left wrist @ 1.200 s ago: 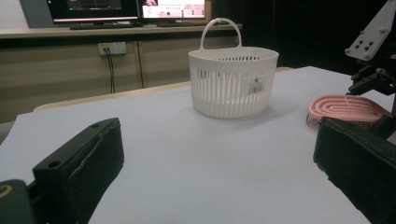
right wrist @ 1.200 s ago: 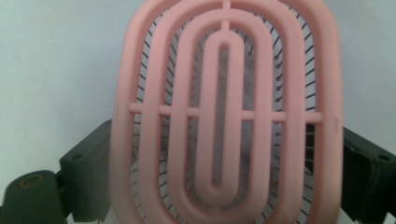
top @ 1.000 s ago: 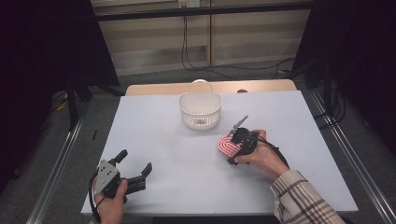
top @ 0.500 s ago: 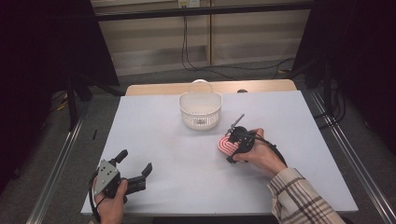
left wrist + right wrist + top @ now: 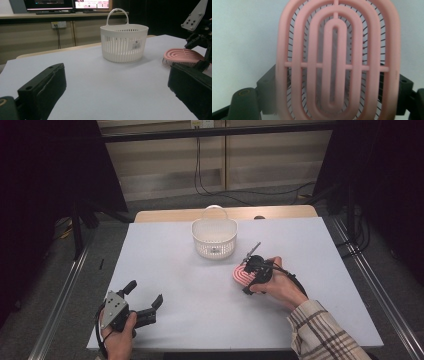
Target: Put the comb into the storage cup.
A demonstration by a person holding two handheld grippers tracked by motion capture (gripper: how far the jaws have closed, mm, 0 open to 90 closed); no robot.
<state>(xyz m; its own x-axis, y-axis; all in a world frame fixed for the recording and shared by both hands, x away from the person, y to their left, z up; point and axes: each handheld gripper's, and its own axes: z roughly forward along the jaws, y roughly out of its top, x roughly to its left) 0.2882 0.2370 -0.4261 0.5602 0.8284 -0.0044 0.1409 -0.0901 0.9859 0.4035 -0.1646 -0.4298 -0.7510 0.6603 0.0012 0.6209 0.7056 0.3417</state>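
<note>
one pink brush [image 5: 242, 275], one white basket [image 5: 214, 237], two grippers, one white table [image 5: 165, 255]. the basket, upper centre of the high view, is oval slotted plastic with a loop handle; its inside cannot be made out. the brush, right of centre in the high view, is an oval of concentric pink ribs over thin dark bristles. the right gripper [image 5: 250, 276] has just been closing its jaws, which now flank and grip the brush's two long sides. the left gripper [image 5: 145, 300], lower left, rests with its jaws wide apart, holding nothing.
</note>
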